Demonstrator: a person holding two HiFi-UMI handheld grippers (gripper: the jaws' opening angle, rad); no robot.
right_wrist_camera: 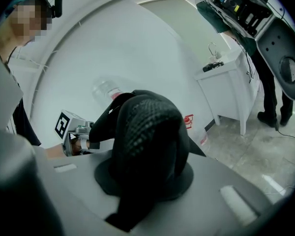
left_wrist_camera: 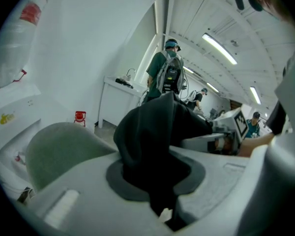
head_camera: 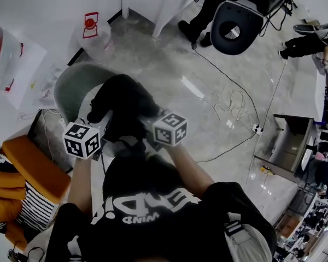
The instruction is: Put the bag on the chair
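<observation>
Left claw (left_wrist_camera: 155, 181) and right claw (right_wrist_camera: 147, 181), both clenched on black bag (head_camera: 123, 105) by green chair (head_camera: 71, 89).

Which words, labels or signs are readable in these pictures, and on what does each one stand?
"WIND": small white print on the person's black shirt, seen upside down.
Large white letters beside it: creased, not surely readable.
Red label on the clear plastic bag: too small to read.

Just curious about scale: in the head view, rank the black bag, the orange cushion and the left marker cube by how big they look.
1. black bag, only slightly ahead; nearer the camera, so unsure.
2. orange cushion.
3. left marker cube, clearly smallest.
</observation>
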